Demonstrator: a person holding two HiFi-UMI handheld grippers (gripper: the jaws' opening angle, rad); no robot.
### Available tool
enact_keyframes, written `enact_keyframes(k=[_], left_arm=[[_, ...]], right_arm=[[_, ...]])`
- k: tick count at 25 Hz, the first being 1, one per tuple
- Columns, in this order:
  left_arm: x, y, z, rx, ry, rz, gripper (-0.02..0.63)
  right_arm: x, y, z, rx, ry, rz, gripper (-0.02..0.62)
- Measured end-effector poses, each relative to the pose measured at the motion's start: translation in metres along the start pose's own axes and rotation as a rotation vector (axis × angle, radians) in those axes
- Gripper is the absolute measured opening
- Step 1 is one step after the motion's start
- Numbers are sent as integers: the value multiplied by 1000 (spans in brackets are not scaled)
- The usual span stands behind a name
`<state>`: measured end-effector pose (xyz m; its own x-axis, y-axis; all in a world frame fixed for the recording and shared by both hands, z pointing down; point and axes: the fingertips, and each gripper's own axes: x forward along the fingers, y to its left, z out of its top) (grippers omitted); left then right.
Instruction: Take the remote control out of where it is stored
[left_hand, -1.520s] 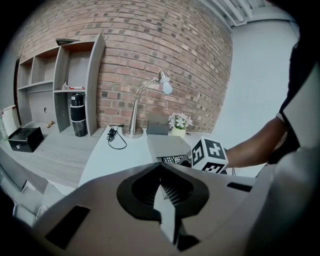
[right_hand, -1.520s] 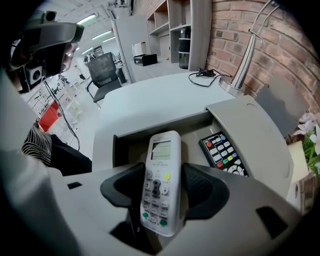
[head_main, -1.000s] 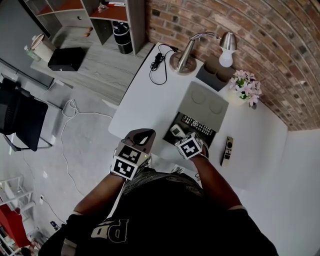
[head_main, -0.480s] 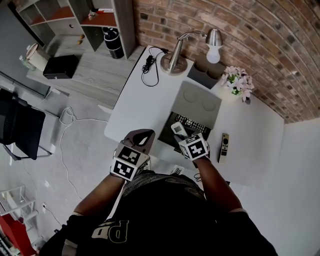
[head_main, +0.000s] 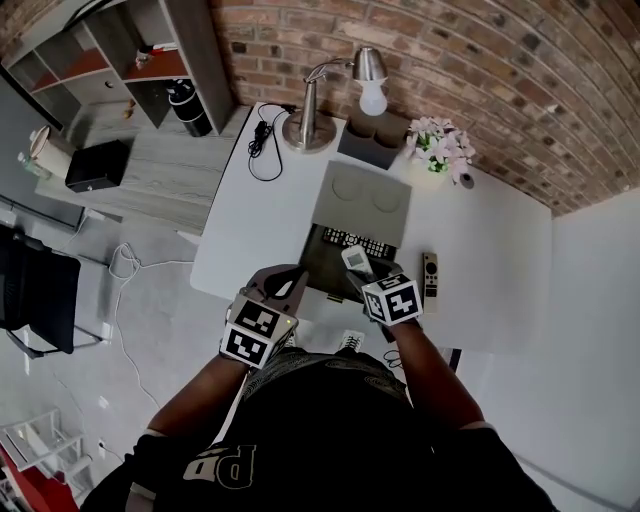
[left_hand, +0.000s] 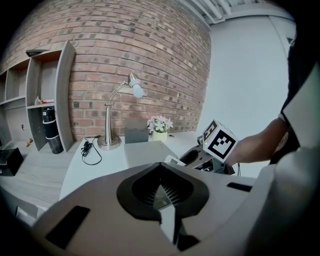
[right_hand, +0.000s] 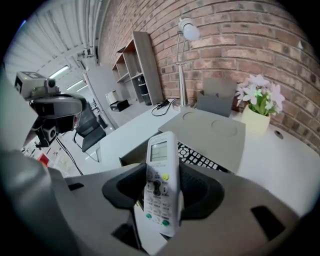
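A white remote with a small screen (right_hand: 161, 185) stands upright between the pads of my right gripper (right_hand: 161, 196), which is shut on it. In the head view that remote (head_main: 356, 262) hangs over the front of the open grey storage box (head_main: 318, 262), held by the right gripper (head_main: 363, 273). A black remote (head_main: 358, 243) still lies inside the box; the same black remote (right_hand: 197, 156) shows behind the white one. My left gripper (head_main: 283, 283) hovers at the box's left front corner, its jaws (left_hand: 165, 197) closed with nothing between them.
The box's grey lid (head_main: 362, 198) lies slid back toward the wall. A second black remote (head_main: 430, 276) rests on the white table (head_main: 490, 250) to the right. A desk lamp (head_main: 310, 110), a black cable (head_main: 262, 140), a grey holder (head_main: 372, 135) and a flower pot (head_main: 437, 145) line the brick wall.
The right gripper has lifted and rolled with the white remote, which now stands higher over the box. The left gripper has drifted a little toward the box.
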<state>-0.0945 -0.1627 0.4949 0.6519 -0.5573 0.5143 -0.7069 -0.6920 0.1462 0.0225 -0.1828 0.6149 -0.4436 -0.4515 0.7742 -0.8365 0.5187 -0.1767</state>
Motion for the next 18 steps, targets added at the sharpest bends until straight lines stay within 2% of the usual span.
enact_keyframes(k=[10,18], left_arm=[[31,-51,10,81,11,-104,6],[52,-82,19,116,23,-156,5]], right_arm=[[-49,-47,-31,132,-69,-98,206],[-97,-117,-73,306,-119,-242,206]])
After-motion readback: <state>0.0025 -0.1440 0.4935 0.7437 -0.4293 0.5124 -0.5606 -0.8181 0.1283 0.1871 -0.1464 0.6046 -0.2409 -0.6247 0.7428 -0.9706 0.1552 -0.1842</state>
